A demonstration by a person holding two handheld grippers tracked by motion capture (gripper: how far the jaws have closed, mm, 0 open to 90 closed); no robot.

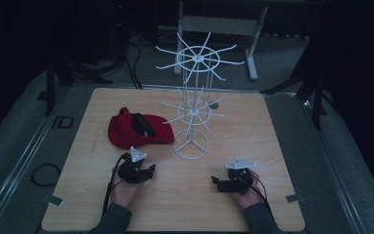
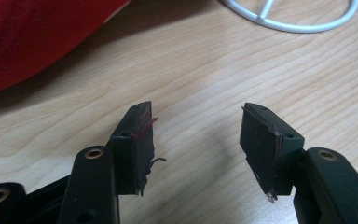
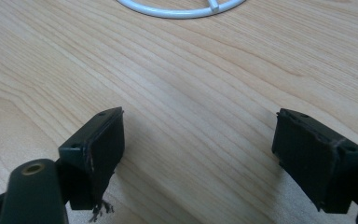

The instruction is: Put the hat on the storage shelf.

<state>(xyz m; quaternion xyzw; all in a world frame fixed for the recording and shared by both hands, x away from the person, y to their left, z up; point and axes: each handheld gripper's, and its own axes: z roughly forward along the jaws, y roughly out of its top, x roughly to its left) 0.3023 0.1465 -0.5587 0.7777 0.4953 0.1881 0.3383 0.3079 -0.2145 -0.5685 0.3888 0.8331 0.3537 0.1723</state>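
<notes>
Seemingly poised at a starting position, a person rests both hands on the pale wooden tabletop [image 1: 272, 146], each holding a two-jaw tool. At left, the left tool [image 1: 137, 171] sits with its jaws spread moderately apart and nothing between them; a red cap [image 1: 139, 129] lies just ahead of it and slightly to its left, crown up, near enough to be taken in one short reach. Ahead and between the two tools stands a white wire rack [image 1: 193, 105], its ring base [image 2: 291, 18] on the wood and its two tiers of outward hooks bare, probably meant to carry the cap. At right, the right tool [image 1: 233, 179] rests with jaws gaping wider, likewise empty, the rack's base ahead and to its left.
</notes>
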